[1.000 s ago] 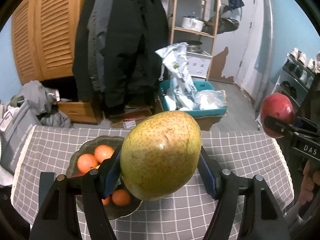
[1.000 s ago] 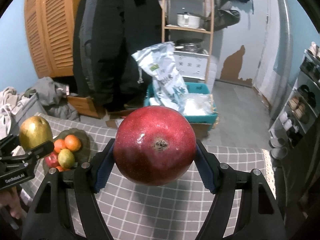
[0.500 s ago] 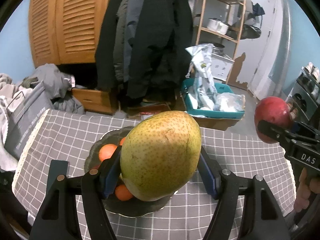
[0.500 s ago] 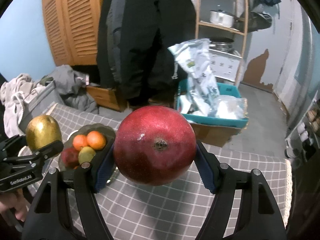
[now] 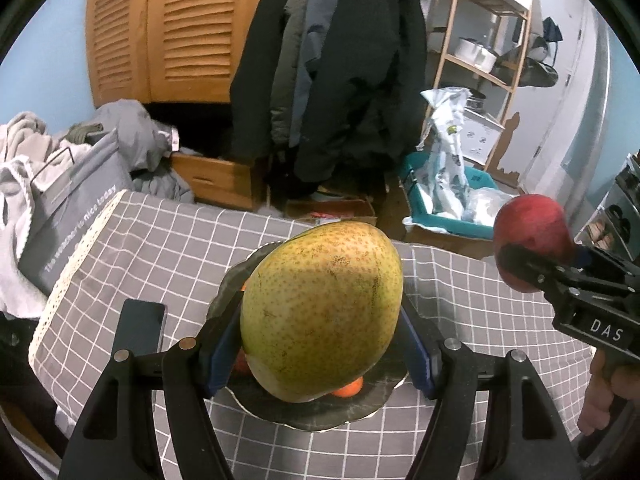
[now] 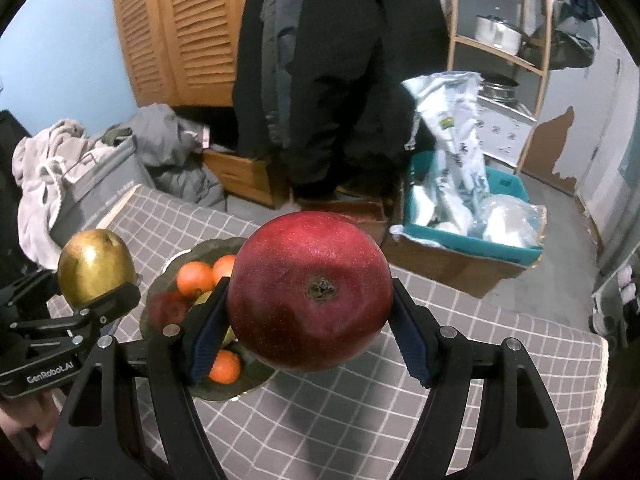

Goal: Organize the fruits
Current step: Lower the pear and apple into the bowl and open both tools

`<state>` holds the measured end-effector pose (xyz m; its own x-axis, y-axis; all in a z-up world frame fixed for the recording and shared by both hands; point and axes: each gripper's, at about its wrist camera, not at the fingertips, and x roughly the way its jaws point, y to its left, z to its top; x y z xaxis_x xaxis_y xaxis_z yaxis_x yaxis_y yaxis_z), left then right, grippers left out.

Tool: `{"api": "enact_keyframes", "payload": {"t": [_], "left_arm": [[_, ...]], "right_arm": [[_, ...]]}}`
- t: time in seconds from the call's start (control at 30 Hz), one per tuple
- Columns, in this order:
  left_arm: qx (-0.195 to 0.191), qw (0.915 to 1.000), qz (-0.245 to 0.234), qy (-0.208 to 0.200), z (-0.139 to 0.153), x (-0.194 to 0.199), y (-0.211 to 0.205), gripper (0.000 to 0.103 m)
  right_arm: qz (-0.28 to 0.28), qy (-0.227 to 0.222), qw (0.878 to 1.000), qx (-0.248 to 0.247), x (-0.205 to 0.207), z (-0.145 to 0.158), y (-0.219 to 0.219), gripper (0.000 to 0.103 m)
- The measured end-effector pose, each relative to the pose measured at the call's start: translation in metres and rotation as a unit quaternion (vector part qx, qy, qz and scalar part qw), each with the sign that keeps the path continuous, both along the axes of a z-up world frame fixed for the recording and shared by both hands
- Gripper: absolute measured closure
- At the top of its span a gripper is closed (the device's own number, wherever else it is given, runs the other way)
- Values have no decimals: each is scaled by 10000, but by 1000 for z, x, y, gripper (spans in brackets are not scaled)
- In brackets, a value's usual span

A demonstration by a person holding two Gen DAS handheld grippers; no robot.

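My left gripper point(image 5: 320, 344) is shut on a large yellow-green pear point(image 5: 322, 312) and holds it over the dark fruit bowl point(image 5: 316, 416) on the grey checked tablecloth. The pear hides most of the bowl; one orange point(image 5: 349, 389) peeks out below. My right gripper point(image 6: 310, 340) is shut on a red pomegranate point(image 6: 310, 296), held just right of the bowl point(image 6: 192, 390), which holds several oranges point(image 6: 195, 278) and a red fruit point(image 6: 166, 310). The pomegranate point(image 5: 530, 240) shows at the right in the left wrist view, the pear point(image 6: 96, 266) at the left in the right wrist view.
A dark phone point(image 5: 140, 330) lies on the tablecloth point(image 5: 168, 256) left of the bowl. Beyond the table's far edge are a grey bag point(image 5: 72, 208), hanging coats point(image 5: 332, 60), a teal crate of bags point(image 5: 448, 196) and a wooden shelf point(image 5: 492, 40).
Both grippers have swung left with their fruits. The pear now hangs over the bowl instead of to its right, and the pomegranate has come closer to the bowl.
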<state>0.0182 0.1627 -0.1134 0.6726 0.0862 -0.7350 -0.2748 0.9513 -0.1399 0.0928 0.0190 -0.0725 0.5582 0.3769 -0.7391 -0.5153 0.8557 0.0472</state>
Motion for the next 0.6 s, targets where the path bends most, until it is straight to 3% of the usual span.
{"api": "enact_keyframes", "payload": {"t": [0.6], "left_arm": [[-469,9949,214,871,-74,18,23,31]], "right_arm": [[163,819,9965,-54,18,-64,33,28]]}}
